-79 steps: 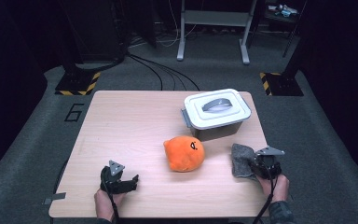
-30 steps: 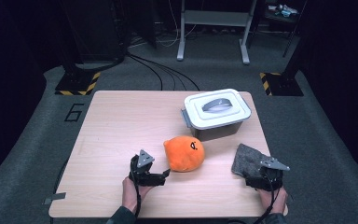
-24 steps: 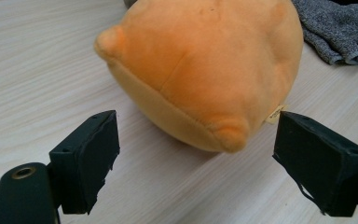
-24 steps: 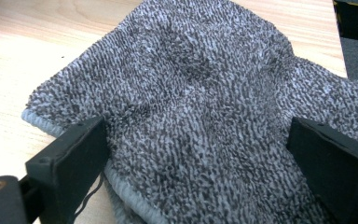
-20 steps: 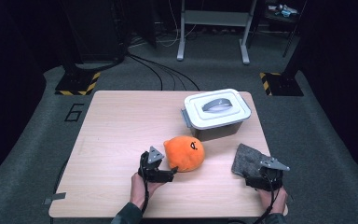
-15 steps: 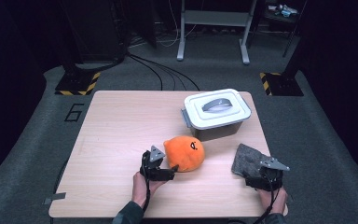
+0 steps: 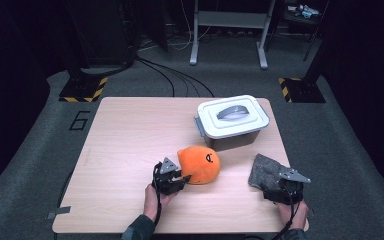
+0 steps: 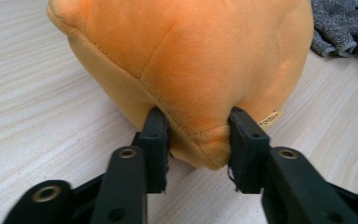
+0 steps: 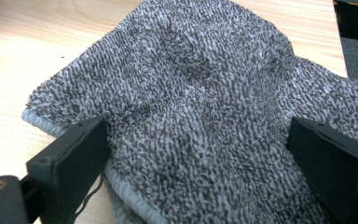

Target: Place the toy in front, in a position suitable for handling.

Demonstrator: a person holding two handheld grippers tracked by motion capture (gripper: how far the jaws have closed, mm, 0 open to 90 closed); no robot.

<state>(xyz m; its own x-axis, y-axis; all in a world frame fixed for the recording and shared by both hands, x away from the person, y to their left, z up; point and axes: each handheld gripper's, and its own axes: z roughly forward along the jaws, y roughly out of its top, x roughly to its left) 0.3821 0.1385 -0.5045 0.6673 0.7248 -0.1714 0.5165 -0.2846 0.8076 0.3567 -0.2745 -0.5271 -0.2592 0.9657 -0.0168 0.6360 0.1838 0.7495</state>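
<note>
An orange plush toy (image 7: 200, 164) lies near the middle of the wooden table (image 7: 130, 130). My left gripper (image 7: 181, 178) is at its near-left side. In the left gripper view the jaws have just been closing, and both pads pinch a fold at the base of the plush toy (image 8: 191, 56), so the left gripper (image 8: 198, 128) is shut on it. A grey terry cloth (image 7: 264, 170) lies at the front right. My right gripper (image 9: 200, 140) stands open just over the cloth (image 9: 191, 84), with a pad to either side of it.
A white lidded box (image 7: 232, 120) with a grey handle stands behind the plush at the right rear. The cloth's edge (image 8: 335, 23) shows beyond the plush. Dark floor, cables and stand legs surround the table.
My left gripper has moved right, up to the plush, and its jaws have closed onto the plush's near edge. The right gripper and the cloth have stayed put.
</note>
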